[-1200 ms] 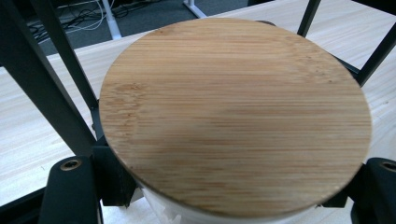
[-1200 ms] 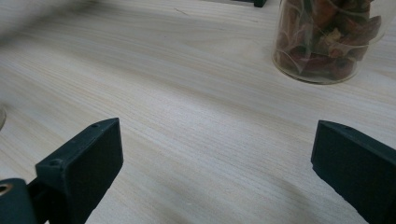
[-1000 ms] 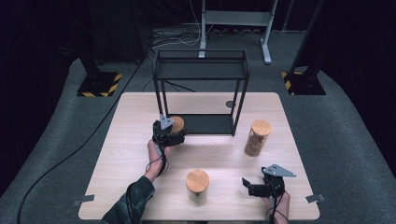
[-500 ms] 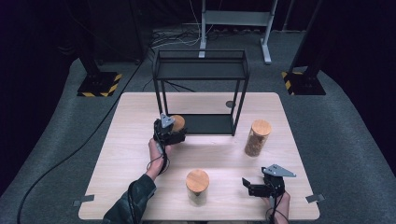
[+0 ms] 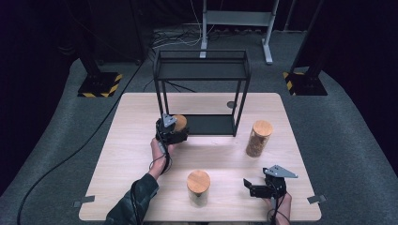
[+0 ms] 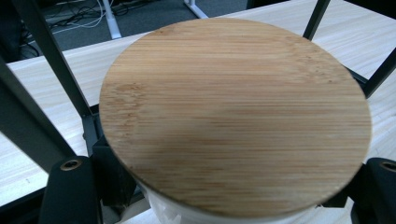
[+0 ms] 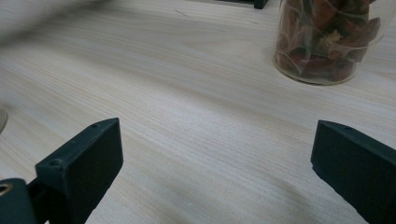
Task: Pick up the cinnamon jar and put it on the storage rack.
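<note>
Left gripper (image 5: 172, 129) clamped on upright jar (image 6: 233, 116), held at front-left corner of black rack (image 5: 202, 70), lower shelf (image 5: 211, 124) just beyond and to the right. Right gripper (image 5: 263, 187) spread wide, empty, low over table (image 5: 131, 140), well apart.

Pale striped bamboo lid (image 6: 233, 116), black rack (image 5: 202, 89), light wood-grain table (image 5: 141, 187).

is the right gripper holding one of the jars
No, the right gripper has its jaws spread wide over bare table, with nothing between them.
</note>
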`<state>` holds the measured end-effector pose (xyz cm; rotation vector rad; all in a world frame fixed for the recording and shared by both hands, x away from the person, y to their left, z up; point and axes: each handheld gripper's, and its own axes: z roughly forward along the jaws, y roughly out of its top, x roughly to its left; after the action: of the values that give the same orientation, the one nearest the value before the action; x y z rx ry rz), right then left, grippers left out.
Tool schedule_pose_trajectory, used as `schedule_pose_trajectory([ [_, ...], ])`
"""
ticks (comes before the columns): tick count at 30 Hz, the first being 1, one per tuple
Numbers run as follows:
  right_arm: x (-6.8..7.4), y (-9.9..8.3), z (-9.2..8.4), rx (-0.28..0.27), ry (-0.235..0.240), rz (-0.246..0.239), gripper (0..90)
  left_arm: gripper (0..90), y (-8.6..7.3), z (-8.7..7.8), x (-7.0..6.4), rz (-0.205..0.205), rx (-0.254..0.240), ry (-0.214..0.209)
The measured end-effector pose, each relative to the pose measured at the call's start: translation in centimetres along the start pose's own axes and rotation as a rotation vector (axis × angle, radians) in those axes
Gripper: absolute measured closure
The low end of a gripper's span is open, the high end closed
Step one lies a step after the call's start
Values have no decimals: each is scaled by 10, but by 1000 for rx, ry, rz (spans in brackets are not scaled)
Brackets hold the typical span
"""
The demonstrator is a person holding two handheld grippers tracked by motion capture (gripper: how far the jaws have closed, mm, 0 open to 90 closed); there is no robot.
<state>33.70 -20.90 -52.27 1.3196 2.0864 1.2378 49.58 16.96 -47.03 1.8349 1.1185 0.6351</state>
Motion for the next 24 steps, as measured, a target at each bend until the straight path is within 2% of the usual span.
schedule_pose_trajectory([
  [24, 0, 0, -1, -7, 5, 0, 13, 253, 15, 19, -2, -1, 2, 12],
])
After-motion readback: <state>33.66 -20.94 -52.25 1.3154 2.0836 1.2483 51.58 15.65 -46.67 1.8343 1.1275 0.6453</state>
